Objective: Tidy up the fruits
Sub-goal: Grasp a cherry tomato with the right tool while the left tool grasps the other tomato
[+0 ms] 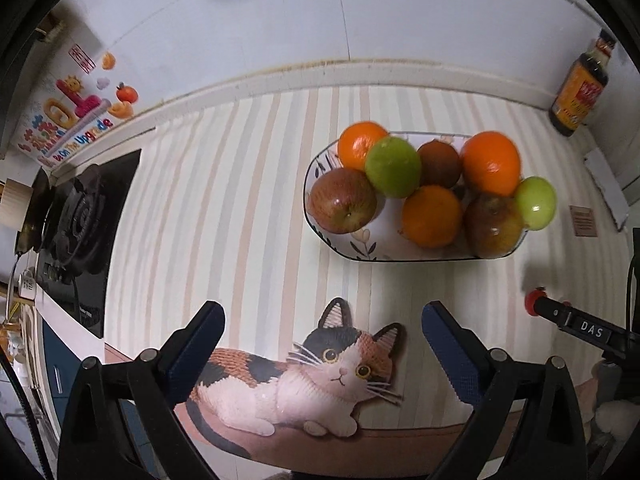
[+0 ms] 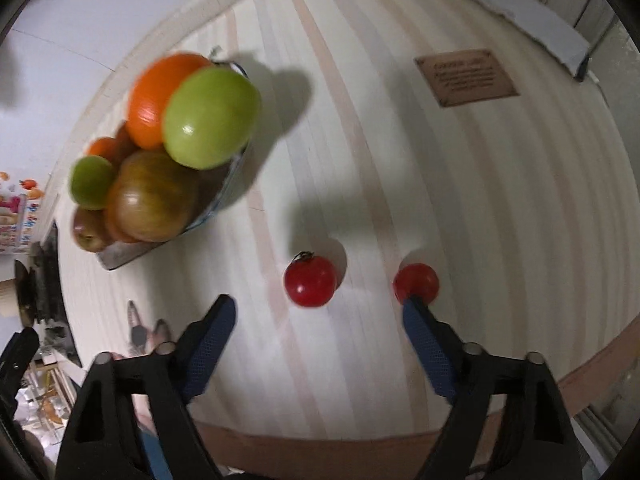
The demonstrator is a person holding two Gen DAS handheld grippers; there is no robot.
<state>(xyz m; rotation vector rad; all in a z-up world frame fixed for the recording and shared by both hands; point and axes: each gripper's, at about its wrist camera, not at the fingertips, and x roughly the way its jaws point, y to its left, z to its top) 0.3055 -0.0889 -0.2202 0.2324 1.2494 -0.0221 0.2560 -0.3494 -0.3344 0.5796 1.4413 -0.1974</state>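
Right wrist view shows the right tool (image 2: 318,310) with its jaws spread wide and nothing gripped, pointing steeply down at the striped surface (image 2: 460,200). One cherry tomato (image 2: 310,280) lies just ahead between the two fingers, untouched; a second tomato (image 2: 416,282) sits right at the tip of the outer finger — whether it touches is hard to tell. Ahead and off toward the inner finger stands the fruit dish (image 2: 224,196), heaped with oranges, green fruits and apples. From the left wrist view, the left tool (image 1: 322,328) is also fully open and empty, hanging over a cat picture (image 1: 320,376) at the near edge of the surface, with the dish (image 1: 320,236) ahead and to its outer side. Judging by this, most of the fruit is already gathered — the two loose tomatoes appear to be what remains, and neither is picked up yet.
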